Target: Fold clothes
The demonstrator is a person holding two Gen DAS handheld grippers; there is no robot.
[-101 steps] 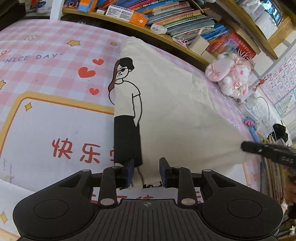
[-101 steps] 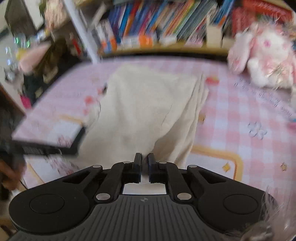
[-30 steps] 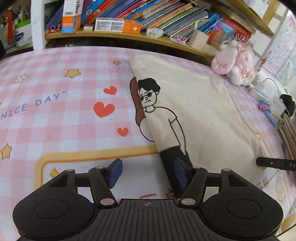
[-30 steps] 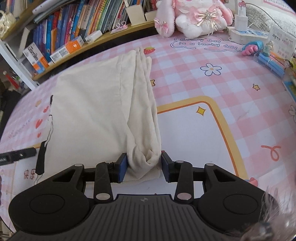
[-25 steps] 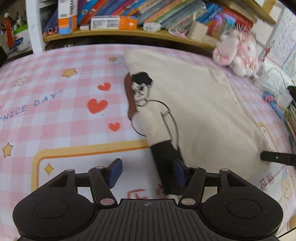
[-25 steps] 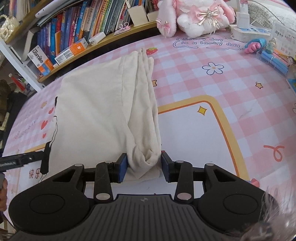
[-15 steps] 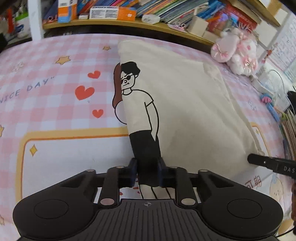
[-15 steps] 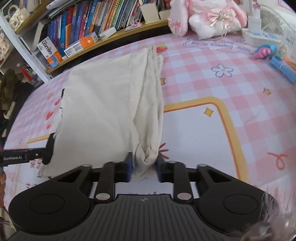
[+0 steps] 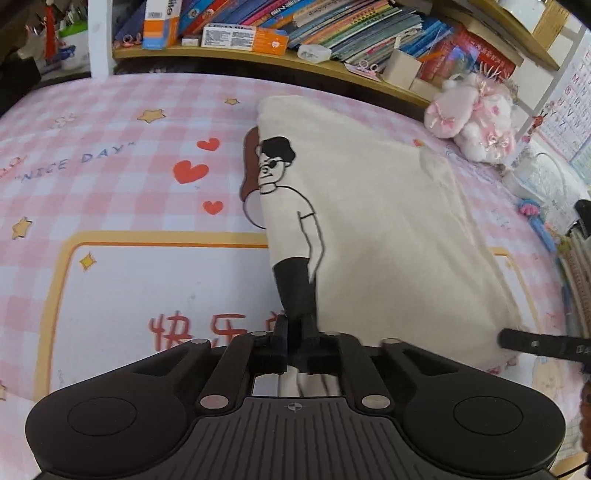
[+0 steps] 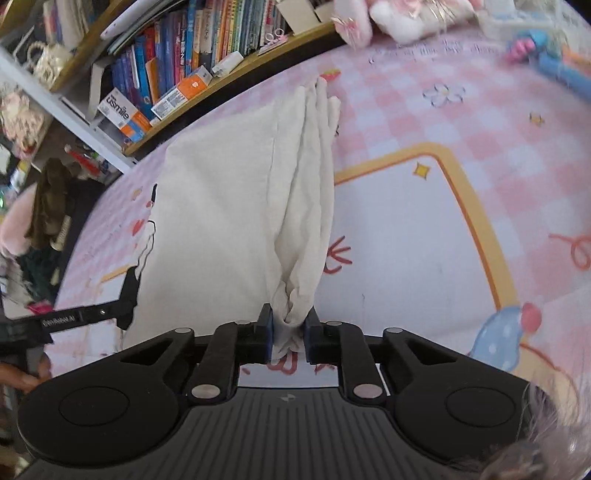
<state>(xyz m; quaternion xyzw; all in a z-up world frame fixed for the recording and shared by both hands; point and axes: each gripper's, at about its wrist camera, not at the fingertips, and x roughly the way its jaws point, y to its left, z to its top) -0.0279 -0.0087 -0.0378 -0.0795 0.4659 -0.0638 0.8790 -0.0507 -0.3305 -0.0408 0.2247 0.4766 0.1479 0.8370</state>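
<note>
A cream T-shirt [image 9: 384,229] with a cartoon figure print lies folded lengthwise on the pink checked mat [image 9: 110,177]. My left gripper [image 9: 295,332] is shut on its near left corner, on the black part of the print. My right gripper [image 10: 289,328] is shut on the bunched near right corner of the T-shirt [image 10: 229,221]. Both near corners are raised a little off the mat. The right gripper's finger shows at the right edge of the left wrist view [image 9: 535,343]; the left gripper shows at the left of the right wrist view [image 10: 88,317].
A low wooden shelf of books [image 9: 295,33] runs along the far edge of the mat. A pink plush toy [image 9: 472,122] sits at the far right. Pens and small items [image 10: 554,62] lie at the right edge. Clutter [image 10: 44,206] stands beyond the left edge.
Both grippers were open around the shirt's near corners a second ago. They have since shut on the fabric and lifted the corners slightly.
</note>
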